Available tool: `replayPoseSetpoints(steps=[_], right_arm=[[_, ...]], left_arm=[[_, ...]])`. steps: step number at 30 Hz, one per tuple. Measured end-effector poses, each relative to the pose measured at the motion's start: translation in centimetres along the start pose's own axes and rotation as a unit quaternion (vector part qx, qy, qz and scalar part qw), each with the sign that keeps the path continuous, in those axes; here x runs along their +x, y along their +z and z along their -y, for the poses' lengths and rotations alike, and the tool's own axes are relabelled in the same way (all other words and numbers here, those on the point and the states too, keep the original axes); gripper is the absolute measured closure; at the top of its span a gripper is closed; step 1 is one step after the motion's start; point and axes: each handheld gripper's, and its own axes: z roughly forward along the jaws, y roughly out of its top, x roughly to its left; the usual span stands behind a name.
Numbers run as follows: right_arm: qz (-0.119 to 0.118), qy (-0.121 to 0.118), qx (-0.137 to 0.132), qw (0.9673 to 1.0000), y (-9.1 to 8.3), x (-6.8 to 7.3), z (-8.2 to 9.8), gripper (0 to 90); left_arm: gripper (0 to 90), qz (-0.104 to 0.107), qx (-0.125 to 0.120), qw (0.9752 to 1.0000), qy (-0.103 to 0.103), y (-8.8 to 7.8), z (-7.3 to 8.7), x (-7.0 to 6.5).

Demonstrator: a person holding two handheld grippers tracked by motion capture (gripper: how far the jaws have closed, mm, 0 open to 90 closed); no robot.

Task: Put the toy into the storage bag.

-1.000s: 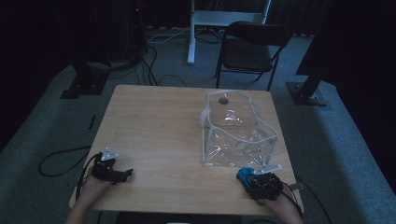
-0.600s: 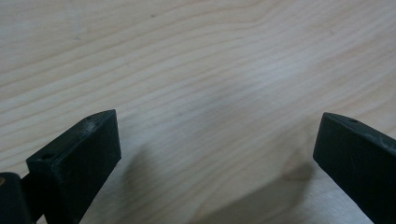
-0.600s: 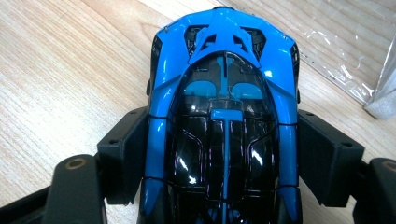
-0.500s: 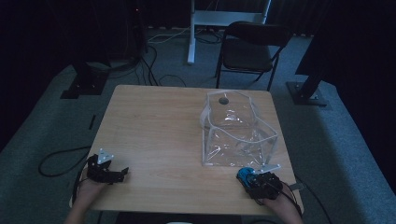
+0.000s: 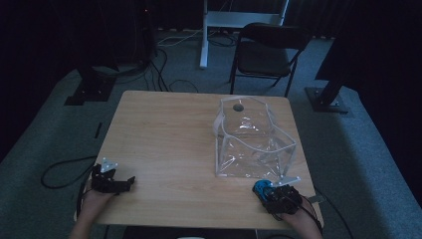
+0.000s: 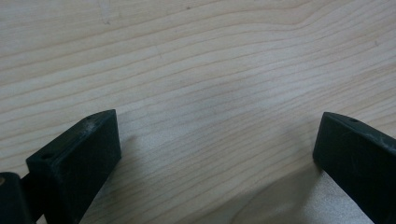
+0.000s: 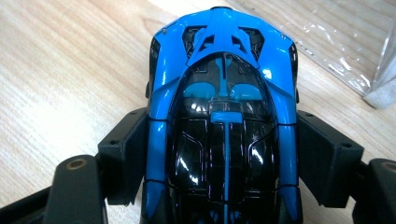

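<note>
The right tool (image 5: 268, 191) lies low at the near right corner of the counter (image 5: 169, 134), its two black jaws pressed against the flanks of a blue toy car (image 7: 224, 116), one on each side, so the car is clamped between them. In the right gripper view the car's nose points away from the tool, its glossy black canopy and blue centre stripe facing up, and the jaws grip it about midway along the body. The person's right hand (image 5: 298, 221) comes in from the bottom edge behind the tool, wrist low, with the tool aimed forward and a little leftward toward the clear plastic bag (image 5: 254, 142). That bag stands open-topped on the right half of the counter, just beyond the car; in the right gripper view its crinkled lower edge lies near the car's nose, though whether they touch cannot be told. The left tool (image 5: 130, 180) rests at the near left corner, held by the left hand (image 5: 94, 201), which enters from the bottom edge; the tool points to the right, roughly level with the counter surface. Its jaws stand wide apart with only bare wood grain between them in the left gripper view. The two tools are well apart, at opposite near corners. Beyond the counter a folding chair (image 5: 268, 55) stands on the carpeted floor.
</note>
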Motion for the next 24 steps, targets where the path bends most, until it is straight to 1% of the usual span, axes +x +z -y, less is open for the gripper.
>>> replayPoseSetpoints(steps=[1,2,3,5,6,7,8,9,10,11,12,13,14,15,16,18,19,20,21,22,23,24], right_arm=[[-0.004,0.002,-0.001,1.0,0.0,-0.1,0.0,25.7],[0.0,0.004,-0.004,1.0,-0.1,0.0,-0.1,25.7],[-0.002,0.002,-0.006,1.0,-0.3,-0.1,-0.2,25.7],[-0.006,0.006,-0.014,0.9999,-0.7,0.0,-0.3,25.9],[-0.014,0.006,-0.016,0.9998,-0.9,-0.1,-0.5,26.5],[-0.014,0.009,-0.024,0.9996,-1.2,-0.1,-0.6,26.6],[-0.014,0.009,-0.024,0.9996,-1.2,-0.1,-0.6,26.6],[-0.021,0.004,-0.031,0.9993,-1.8,-0.3,-0.8,26.6],[-0.017,0.005,-0.038,0.9991,-2.0,-0.3,-0.9,26.6],[-0.022,0.008,-0.043,0.9988,-2.3,-0.4,-1.0,26.6],[-0.027,0.006,-0.045,0.9986,-2.5,-0.5,-1.1,26.7],[-0.027,0.006,-0.045,0.9986,-2.5,-0.5,-1.1,26.7],[-0.02,0.006,-0.051,0.9985,-2.8,-0.4,-1.3,26.7],[-0.031,0.01,-0.058,0.9978,-3.2,-0.6,-1.4,26.7],[-0.027,0.013,-0.062,0.9976,-3.2,-0.6,-1.5,26.7],[-0.03,0.013,-0.065,0.9973,-3.6,-0.7,-1.6,26.7],[-0.028,0.015,-0.072,0.9969,-3.8,-0.7,-1.6,26.7],[-0.027,0.012,-0.071,0.997,-4.0,-0.6,-1.6,26.7],[-0.023,0.016,-0.078,0.9966,-4.1,-0.5,-1.6,26.7],[-0.028,0.014,-0.078,0.9965,-4.3,-0.5,-1.6,26.7],[-0.024,0.012,-0.08,0.9964,-4.4,-0.4,-1.6,26.8],[-0.022,0.015,-0.085,0.996,-4.6,-0.4,-1.6,26.7]], left_arm=[[1.4,0.0,0.0,1.0,-0.001,0.0,0.0,0.0],[1.4,0.0,0.0,1.0,-0.001,0.0,0.0,0.0],[1.4,0.001,0.0,1.0,0.0,0.1,-0.1,0.0],[1.4,0.001,0.0,1.0,0.0,0.1,-0.1,-0.1],[1.3,0.001,0.0,1.0,0.001,0.1,-0.1,-0.1],[1.4,0.001,0.0,1.0,0.001,0.1,-0.1,-0.1],[1.4,0.001,0.0,1.0,0.001,0.1,-0.1,-0.1],[1.4,0.001,0.0,1.0,0.001,0.1,-0.1,-0.1],[1.4,0.001,0.0,1.0,0.001,0.1,-0.1,-0.1],[1.4,0.001,0.0,1.0,0.001,0.1,-0.1,-0.1],[1.4,0.001,0.0,1.0,0.001,0.1,-0.1,-0.1],[1.4,0.001,0.0,1.0,0.001,0.1,-0.1,-0.1],[1.4,0.001,0.0,1.0,0.001,0.1,-0.1,-0.1],[1.4,0.001,0.0,1.0,0.001,0.1,-0.1,-0.1],[1.4,0.001,0.0,1.0,0.001,0.1,-0.2,-0.1],[1.4,0.0,0.0,1.0,0.0,0.1,-0.2,-0.1],[1.4,0.0,0.0,1.0,0.0,0.1,-0.1,-0.1],[1.4,0.0,0.0,1.0,0.0,0.1,-0.2,-0.1],[1.4,-0.001,0.0,1.0,-0.001,0.1,-0.1,-0.1],[1.4,0.0,-0.001,1.0,0.0,0.1,-0.1,-0.1],[1.4,-0.001,0.0,1.0,-0.001,0.1,-0.1,-0.1],[1.4,-0.001,0.0,1.0,-0.001,0.1,-0.1,-0.1]])
